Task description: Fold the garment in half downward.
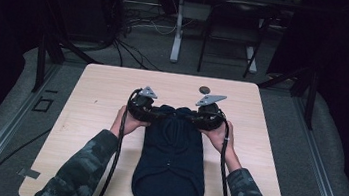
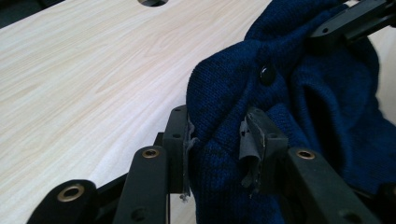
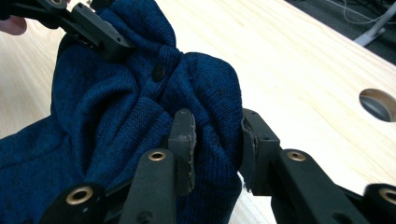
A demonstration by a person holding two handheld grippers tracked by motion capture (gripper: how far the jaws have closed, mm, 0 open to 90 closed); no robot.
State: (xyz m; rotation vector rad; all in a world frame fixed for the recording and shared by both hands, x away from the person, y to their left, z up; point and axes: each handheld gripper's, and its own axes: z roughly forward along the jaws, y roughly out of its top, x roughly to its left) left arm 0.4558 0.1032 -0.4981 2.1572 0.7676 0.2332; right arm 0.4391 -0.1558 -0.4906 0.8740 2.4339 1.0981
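both forearms, in camouflage-pattern sleeves [image 1: 81, 164], enter from the near edge of the table [image 1: 98, 86] and angle inward toward its middle. left hand [image 1: 127, 121] wraps the left gripper [image 1: 142, 105]; right hand [image 1: 218, 133] wraps the right gripper [image 1: 209, 115]. the two grippers sit level with each other, facing inward, grey three-cornered plates on top, cables trailing back along the forearms.

dark blue knit garment [image 1: 170, 163] lies along the table's centre line, its bottom end near the near edge, its top end bunched up between the grippers. a small dark button [image 2: 267, 73] shows on the lifted folds.

left gripper view: jaws pinch a thick fold of the knit on both sides, pads [image 2: 250, 140] pressed into it. right gripper view: jaws likewise clamp a fold of the knit, fabric bulging between the pads [image 3: 183, 133].

table: pale wood grain, with a round hole [image 1: 204, 89] near the far edge. grey floor around it; cables [image 1: 139, 23] and a white table leg [image 1: 178, 28] beyond the far edge; surroundings dark.
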